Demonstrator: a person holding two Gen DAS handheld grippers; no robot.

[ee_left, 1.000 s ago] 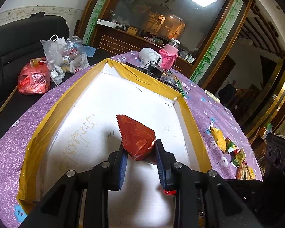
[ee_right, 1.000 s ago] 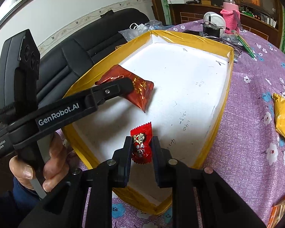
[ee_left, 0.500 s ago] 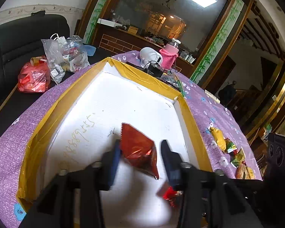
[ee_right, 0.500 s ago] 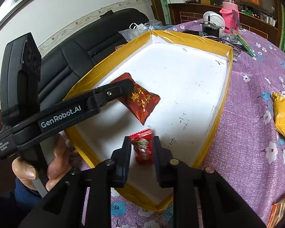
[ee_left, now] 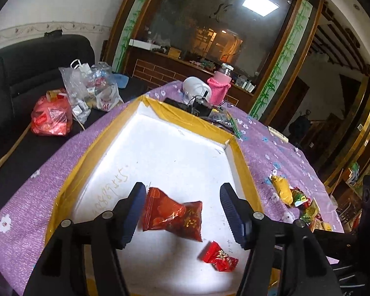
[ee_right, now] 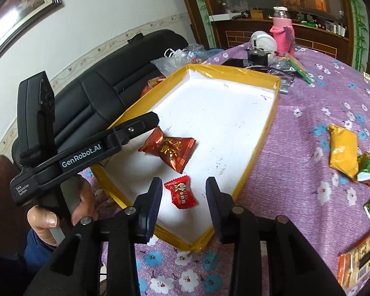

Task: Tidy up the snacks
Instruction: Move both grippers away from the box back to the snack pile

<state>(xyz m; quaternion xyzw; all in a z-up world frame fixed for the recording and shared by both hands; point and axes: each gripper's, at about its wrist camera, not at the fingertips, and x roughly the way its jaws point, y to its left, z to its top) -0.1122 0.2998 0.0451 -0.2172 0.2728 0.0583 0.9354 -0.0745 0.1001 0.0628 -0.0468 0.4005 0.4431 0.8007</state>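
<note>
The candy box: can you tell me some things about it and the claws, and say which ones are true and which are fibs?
1. Two red candies lie in the white tray. True: a big dark red packet and a small bright red candy.
2. The left claw is squeezing the big packet. False: its jaws are opening, and the pads stand clear of it.
3. The yellow snack packet is in the tray. False: it lies on the purple tablecloth.
4. The right claw holds nothing. True: the small candy lies below its opening jaws.
</note>
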